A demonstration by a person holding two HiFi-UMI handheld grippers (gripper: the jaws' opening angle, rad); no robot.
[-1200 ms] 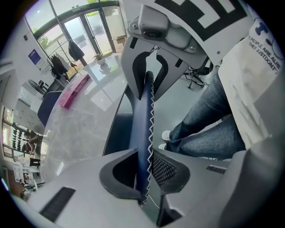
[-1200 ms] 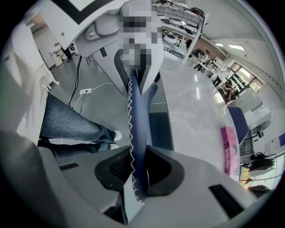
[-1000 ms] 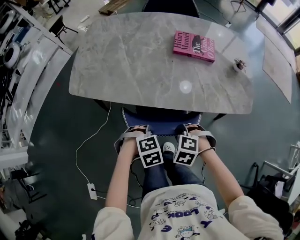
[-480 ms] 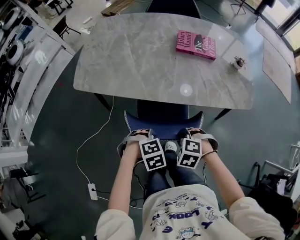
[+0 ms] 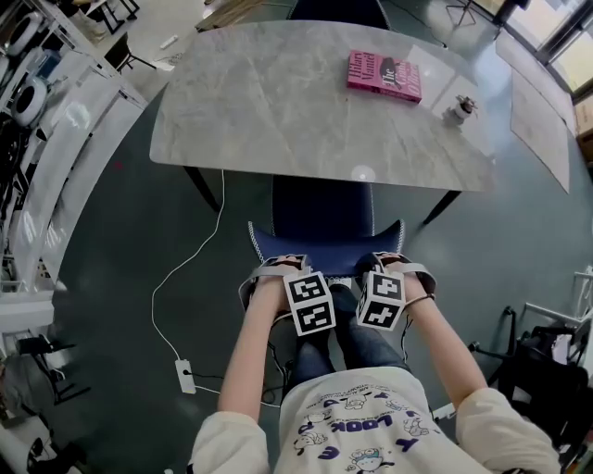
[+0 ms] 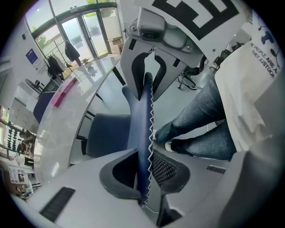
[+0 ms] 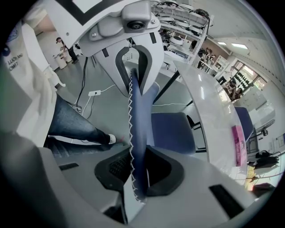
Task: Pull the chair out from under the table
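Observation:
A navy chair stands at the marble table [image 5: 278,102], its seat [image 5: 322,215] mostly out from under the near edge. Its backrest top edge [image 5: 324,255], with white zigzag stitching, faces me. My left gripper [image 5: 278,270] is shut on the left part of that edge and my right gripper [image 5: 391,267] on the right part. In the left gripper view the backrest [image 6: 143,116] runs up between the dark pads of the left gripper [image 6: 144,171]. The right gripper view shows the backrest [image 7: 137,120] clamped the same way by the right gripper [image 7: 137,171].
A pink book [image 5: 384,76] and a small object [image 5: 456,111] lie on the table's far right. A white cable [image 5: 190,268] runs across the floor to a power strip [image 5: 185,375] on the left. My legs stand just behind the chair. Another chair [image 5: 338,11] is at the far side.
The chair has slid out from under the table towards me, so more of its seat shows. Both grippers moved back with the backrest, still clamped on it.

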